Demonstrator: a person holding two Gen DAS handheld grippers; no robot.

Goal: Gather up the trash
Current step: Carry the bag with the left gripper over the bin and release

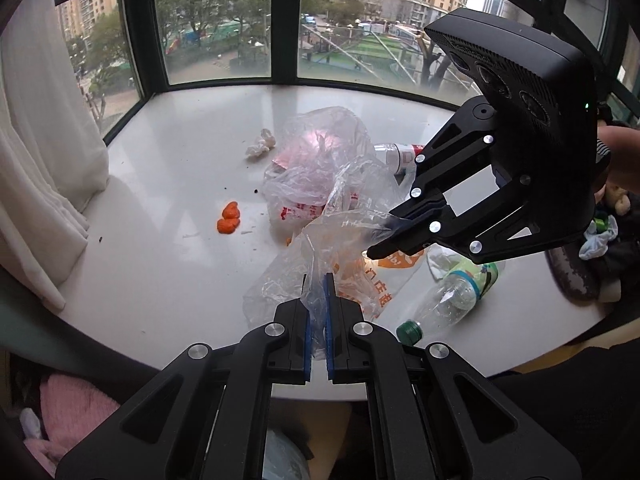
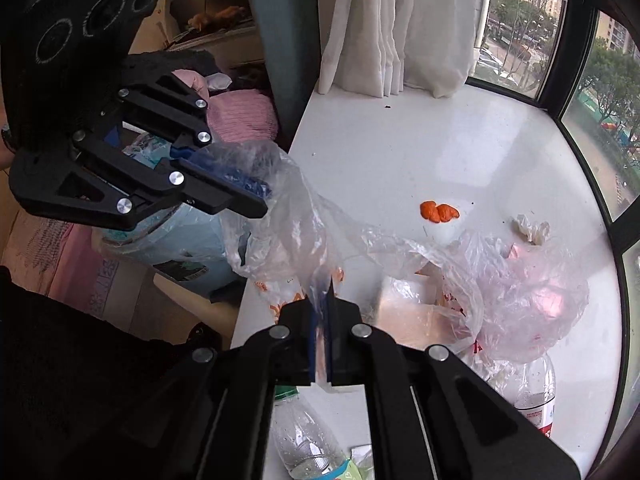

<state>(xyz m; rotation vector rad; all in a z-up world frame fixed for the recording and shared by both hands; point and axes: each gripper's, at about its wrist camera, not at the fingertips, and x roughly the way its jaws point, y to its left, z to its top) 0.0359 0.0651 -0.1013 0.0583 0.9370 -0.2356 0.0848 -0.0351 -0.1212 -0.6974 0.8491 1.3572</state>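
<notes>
From the left wrist view, the left gripper (image 1: pixel 319 300) has its blue pads pinched on a fold of a clear plastic bag (image 1: pixel 320 240) printed in orange. The right gripper (image 1: pixel 384 236) nips the same bag at another edge, stretching it above the white sill (image 1: pixel 160 184). Orange peel (image 1: pixel 229 218), a crumpled tissue (image 1: pixel 262 144) and two plastic bottles (image 1: pixel 452 296) lie around it.

From the right wrist view, the right gripper (image 2: pixel 322 308) is pressed together on the bag's film, and the left gripper (image 2: pixel 256 196) clamps its rim over the sill's edge. A second clear bag (image 2: pixel 528 300) of pink waste rests near the peel.
</notes>
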